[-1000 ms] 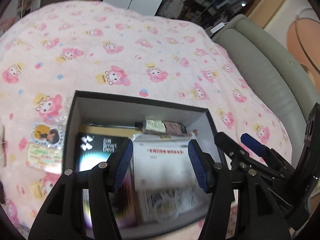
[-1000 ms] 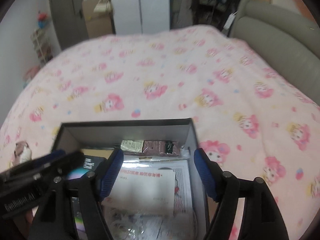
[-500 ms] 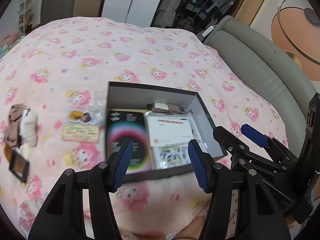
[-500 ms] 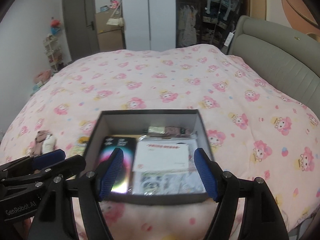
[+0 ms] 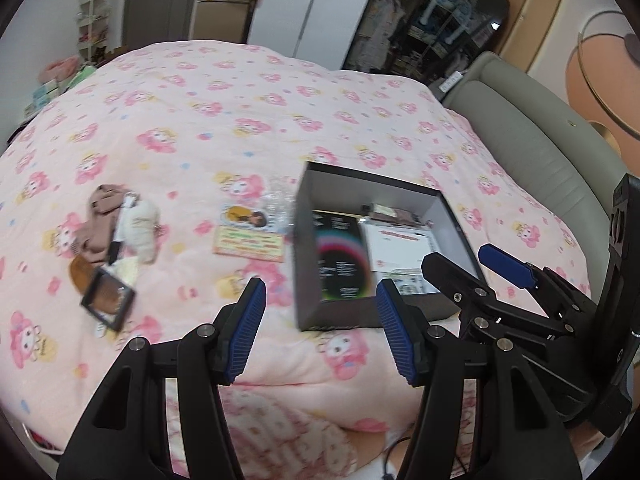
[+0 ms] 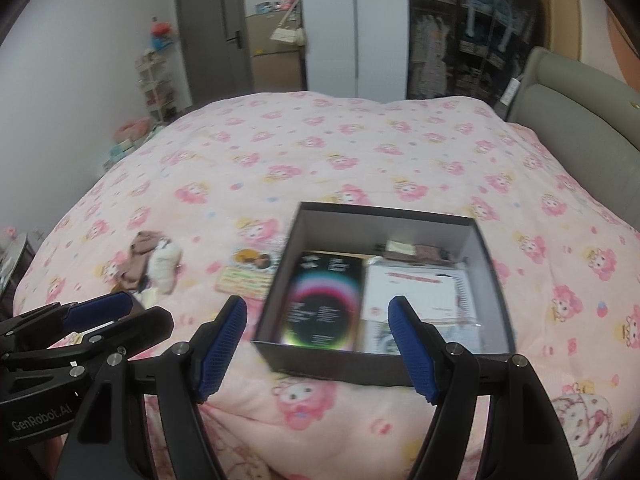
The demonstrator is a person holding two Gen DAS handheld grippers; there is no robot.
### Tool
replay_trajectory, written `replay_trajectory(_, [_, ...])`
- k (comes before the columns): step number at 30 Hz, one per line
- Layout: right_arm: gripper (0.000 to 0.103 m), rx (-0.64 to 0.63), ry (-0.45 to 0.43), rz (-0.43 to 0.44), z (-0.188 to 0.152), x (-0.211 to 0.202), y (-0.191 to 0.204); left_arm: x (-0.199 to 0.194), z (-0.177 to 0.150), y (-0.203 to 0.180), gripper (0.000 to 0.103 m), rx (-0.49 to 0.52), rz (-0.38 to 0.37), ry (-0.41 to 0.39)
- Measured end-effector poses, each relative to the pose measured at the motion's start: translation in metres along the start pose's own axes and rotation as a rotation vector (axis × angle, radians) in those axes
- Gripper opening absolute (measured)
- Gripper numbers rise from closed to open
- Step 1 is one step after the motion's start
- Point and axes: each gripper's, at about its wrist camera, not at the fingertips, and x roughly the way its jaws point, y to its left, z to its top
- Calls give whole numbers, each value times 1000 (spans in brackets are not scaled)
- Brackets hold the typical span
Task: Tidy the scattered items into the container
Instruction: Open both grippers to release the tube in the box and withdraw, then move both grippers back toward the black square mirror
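A dark open box (image 5: 304,240) (image 6: 384,216) sits on the pink bed and holds a black booklet (image 6: 322,304), white papers (image 6: 420,292) and a brown tube (image 6: 416,250). Left of the box lie a card packet (image 5: 250,236) (image 6: 246,276), a brown and white cloth bundle (image 5: 120,228) (image 6: 154,264) and a small black frame (image 5: 107,299). My left gripper (image 5: 320,330) is open and empty, held above the bed's near edge. My right gripper (image 6: 316,346) is open and empty, just before the box's near wall.
The bed has a pink cartoon-print quilt (image 6: 360,152). A grey padded headboard (image 5: 540,160) (image 6: 580,120) runs along the right. Wardrobes, shelves and a door stand beyond the far end of the bed.
Both grippers have pulled back and up from over the box toward the bed's near edge. The left view has swung left, bringing the scattered items into sight.
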Motion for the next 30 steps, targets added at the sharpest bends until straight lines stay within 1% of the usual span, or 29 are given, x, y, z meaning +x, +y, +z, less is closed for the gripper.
replay_trajectory(5, [71, -58, 26, 22, 0, 12, 37, -8, -9, 36, 59, -59, 42, 1])
replay_trajectory(9, [71, -95, 47, 43, 0, 24, 64, -13, -13, 64, 59, -99, 90, 10])
replay_trajectory(15, [71, -131, 86, 85, 0, 44, 101, -15, -19, 100, 58, -138, 155, 12])
replay_trajectory(22, [71, -178, 132, 94, -2, 67, 133, -7, -26, 134, 58, -189, 181, 31])
replay_trajectory(30, [71, -212, 197, 110, -5, 98, 159, 8, -33, 172, 58, -259, 173, 60])
